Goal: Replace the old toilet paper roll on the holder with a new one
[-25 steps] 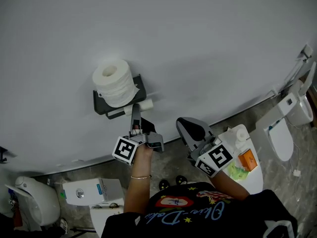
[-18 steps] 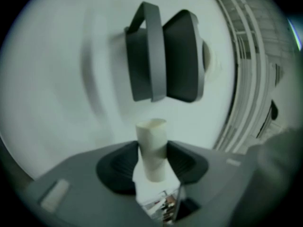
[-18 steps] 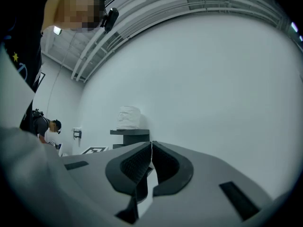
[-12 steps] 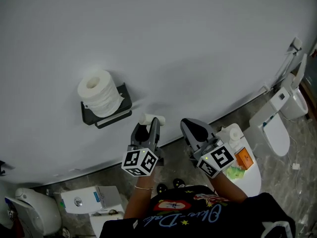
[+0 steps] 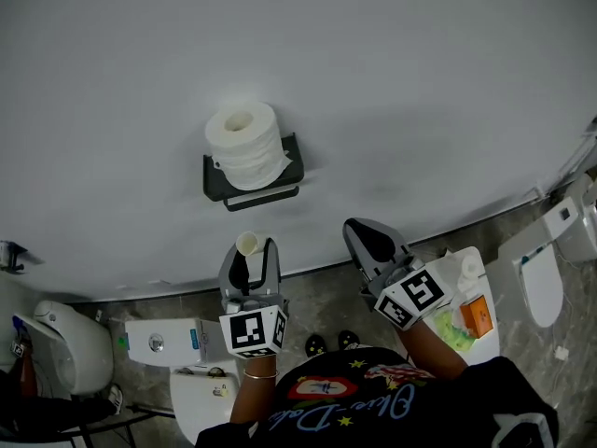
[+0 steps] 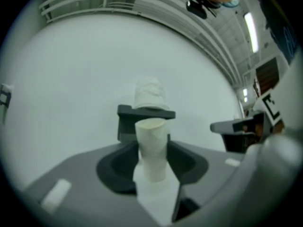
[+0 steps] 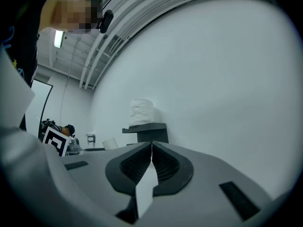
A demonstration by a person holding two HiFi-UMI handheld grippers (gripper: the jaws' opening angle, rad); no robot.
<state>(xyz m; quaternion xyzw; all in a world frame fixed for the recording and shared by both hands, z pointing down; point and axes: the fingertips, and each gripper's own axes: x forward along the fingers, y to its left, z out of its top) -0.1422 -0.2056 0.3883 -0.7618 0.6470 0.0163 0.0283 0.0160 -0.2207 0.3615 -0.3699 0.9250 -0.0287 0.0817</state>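
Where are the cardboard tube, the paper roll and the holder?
cardboard tube [image 6: 152, 145], left gripper view, its middle.
paper roll [image 5: 254, 157], head view, its side.
holder [image 5: 216, 183], head view, its left corner.

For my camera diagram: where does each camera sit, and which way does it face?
Head view: on the head, steeply down at the toilet paper roll on the holder; forearms, left hand-held gripper and right hand-held gripper show.
Left gripper view: on the left hand-held gripper, toward the holder, along jaws shut on a cardboard tube; the right one shows.
Right gripper view: on the right hand-held gripper, toward the holder, along shut empty jaws; the person's head shows.
Shared: all show that roll on the holder.
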